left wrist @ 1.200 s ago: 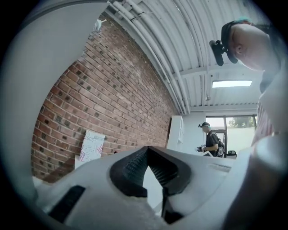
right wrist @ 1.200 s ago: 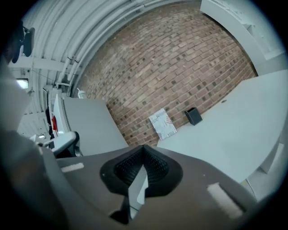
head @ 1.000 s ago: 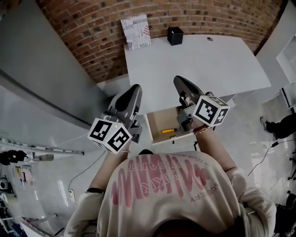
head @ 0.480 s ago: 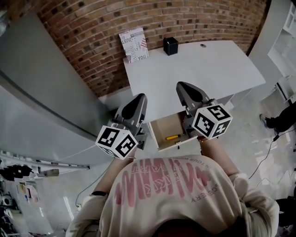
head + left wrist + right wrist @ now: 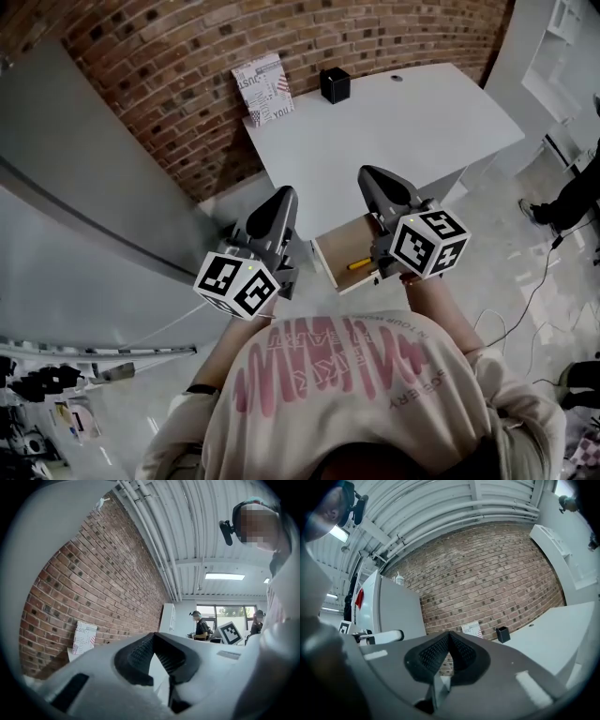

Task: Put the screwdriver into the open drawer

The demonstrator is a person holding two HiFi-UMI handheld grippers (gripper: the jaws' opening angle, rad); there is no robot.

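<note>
I take the open drawer (image 5: 336,251) as my reference point. It stands pulled out from under the near edge of the white desk (image 5: 403,122), and its pale wooden floor is exposed in the head view. The screwdriver (image 5: 358,264), identified by its yellow handle, lies flat on that floor toward the drawer's front, with no gripper touching it. The right gripper (image 5: 369,174) hangs over the drawer's right side, and its marker cube (image 5: 429,243) covers the front right corner. In the right gripper view the two ribbed pads (image 5: 436,653) meet at their tips, so I read the jaws as closed together with nothing between them. The left gripper (image 5: 281,194) sits to the left of the drawer and clear of it, over the grey floor, with its own marker cube (image 5: 236,282) toward the person's shirt (image 5: 328,394). In the left gripper view its jaws likewise meet at the tip and hold nothing. Both grippers point away from the person, across the desk toward the brick wall (image 5: 178,56). Beyond the drawer, at the desk's far edge by that wall, a black box (image 5: 335,84) stands to the right of a printed card (image 5: 262,89). Left of the drawer, past the left gripper, stands a grey cabinet (image 5: 84,178).
</note>
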